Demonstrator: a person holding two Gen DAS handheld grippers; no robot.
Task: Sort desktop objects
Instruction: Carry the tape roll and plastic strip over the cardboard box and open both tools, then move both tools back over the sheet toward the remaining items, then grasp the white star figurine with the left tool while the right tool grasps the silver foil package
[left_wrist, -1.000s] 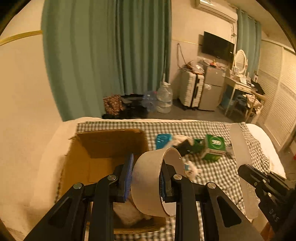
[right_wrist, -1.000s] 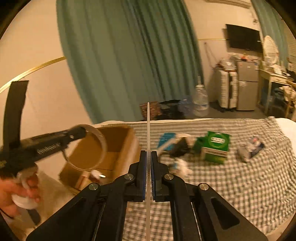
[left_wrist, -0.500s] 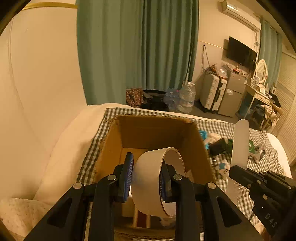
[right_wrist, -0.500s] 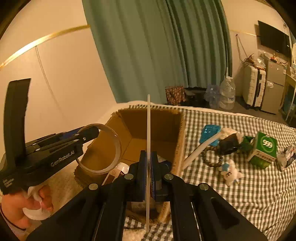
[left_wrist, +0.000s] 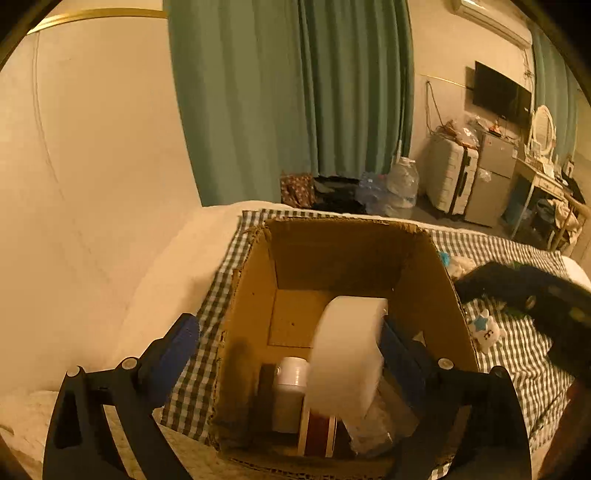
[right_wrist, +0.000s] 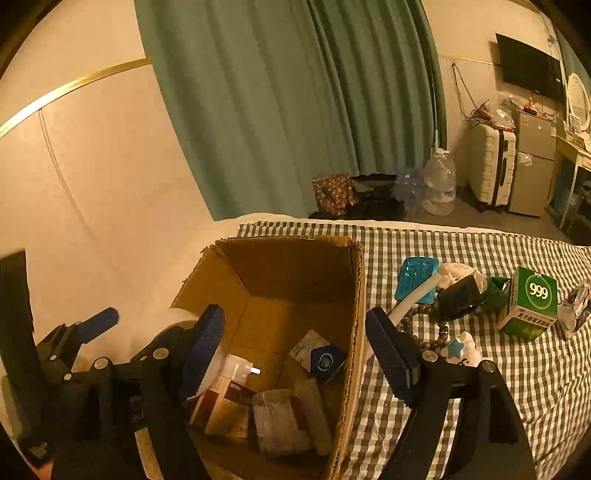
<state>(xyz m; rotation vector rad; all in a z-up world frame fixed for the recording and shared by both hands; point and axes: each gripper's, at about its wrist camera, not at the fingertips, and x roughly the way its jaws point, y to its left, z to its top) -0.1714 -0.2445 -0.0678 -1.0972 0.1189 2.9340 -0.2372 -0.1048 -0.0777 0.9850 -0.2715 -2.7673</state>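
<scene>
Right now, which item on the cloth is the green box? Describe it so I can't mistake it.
Start at the cardboard box on the checkered cloth, then look far right. The green box stands upright past the black object; it alone shows "999" in a white circle.

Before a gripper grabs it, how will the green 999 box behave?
The green 999 box looks like thin cardboard, so it is probably light and crushable. It stands on end on the soft checkered cloth, so a push may tip it.

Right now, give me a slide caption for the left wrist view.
Open left tongs over a cardboard box, tape roll dropping in.
</scene>
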